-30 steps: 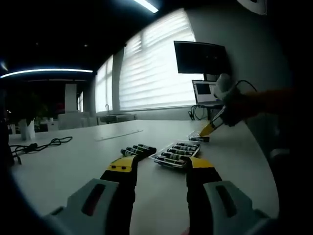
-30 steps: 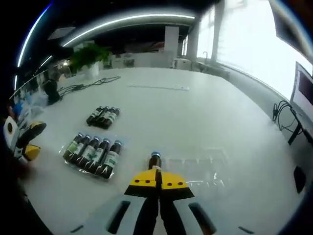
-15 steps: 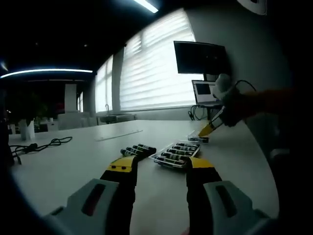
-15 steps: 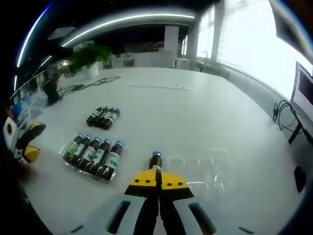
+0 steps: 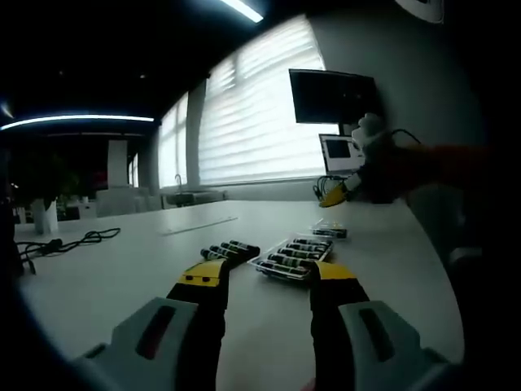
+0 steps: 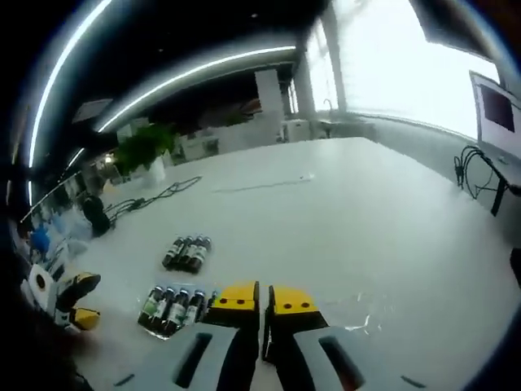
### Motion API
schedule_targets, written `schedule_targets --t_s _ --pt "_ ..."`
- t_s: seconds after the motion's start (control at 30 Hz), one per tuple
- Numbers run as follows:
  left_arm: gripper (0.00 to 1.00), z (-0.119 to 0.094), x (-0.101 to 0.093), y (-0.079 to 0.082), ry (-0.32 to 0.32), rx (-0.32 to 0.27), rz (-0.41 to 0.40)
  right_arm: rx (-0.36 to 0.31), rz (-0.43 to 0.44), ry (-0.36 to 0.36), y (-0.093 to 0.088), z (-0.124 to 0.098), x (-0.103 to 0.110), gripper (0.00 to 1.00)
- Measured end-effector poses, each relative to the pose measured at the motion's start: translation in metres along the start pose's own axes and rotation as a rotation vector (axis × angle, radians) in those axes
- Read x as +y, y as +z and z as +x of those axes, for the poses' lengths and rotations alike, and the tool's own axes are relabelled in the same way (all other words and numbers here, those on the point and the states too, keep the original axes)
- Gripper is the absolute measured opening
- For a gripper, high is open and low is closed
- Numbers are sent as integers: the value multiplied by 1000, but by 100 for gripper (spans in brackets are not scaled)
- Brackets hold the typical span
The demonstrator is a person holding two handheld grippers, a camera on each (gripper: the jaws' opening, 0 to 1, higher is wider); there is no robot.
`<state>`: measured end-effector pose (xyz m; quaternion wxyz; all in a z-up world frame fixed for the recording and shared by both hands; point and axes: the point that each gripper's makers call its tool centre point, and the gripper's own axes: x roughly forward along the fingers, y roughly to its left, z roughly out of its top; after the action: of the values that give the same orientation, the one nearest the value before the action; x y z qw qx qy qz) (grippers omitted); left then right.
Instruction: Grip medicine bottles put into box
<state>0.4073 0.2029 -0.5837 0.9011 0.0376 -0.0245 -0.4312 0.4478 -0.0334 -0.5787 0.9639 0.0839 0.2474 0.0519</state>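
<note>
My left gripper [image 5: 269, 273] is open and empty, low over the white table [image 5: 122, 277]. Ahead of it lie a few loose dark medicine bottles [image 5: 230, 249] and a clear tray packed with several bottles [image 5: 293, 257]. Farther off, a clear box [image 5: 330, 230] holds one bottle. A gloved hand holds my right gripper [image 5: 334, 194] in the air above that box. In the right gripper view its jaws [image 6: 263, 300] stand a narrow gap apart with nothing between them. Below are the tray [image 6: 172, 305], the loose bottles [image 6: 187, 252] and the clear box's edge [image 6: 358, 305]. The left gripper [image 6: 85, 300] shows at far left.
A monitor [image 5: 332, 95] and a laptop [image 5: 342, 152] stand at the table's far end by the blinds. Black cables [image 6: 155, 195] and a potted plant [image 6: 142, 147] are at the other end. A thin flat strip [image 6: 260, 185] lies mid-table.
My right gripper has let go of the bottle in the clear box and risen away from the table. The left gripper has not moved.
</note>
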Motion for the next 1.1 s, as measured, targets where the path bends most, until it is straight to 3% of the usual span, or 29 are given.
schedule_targets --t_s 0.33,0.6,1.1 --pt "33 0 1 0 6 0 2 15 -17 68 10 18 22 10" --pt "33 0 1 1 4 -3 5 42 -75 134 18 42 58 10" --pt "33 -1 0 2 3 -9 4 89 -118 177 20 80 95 9"
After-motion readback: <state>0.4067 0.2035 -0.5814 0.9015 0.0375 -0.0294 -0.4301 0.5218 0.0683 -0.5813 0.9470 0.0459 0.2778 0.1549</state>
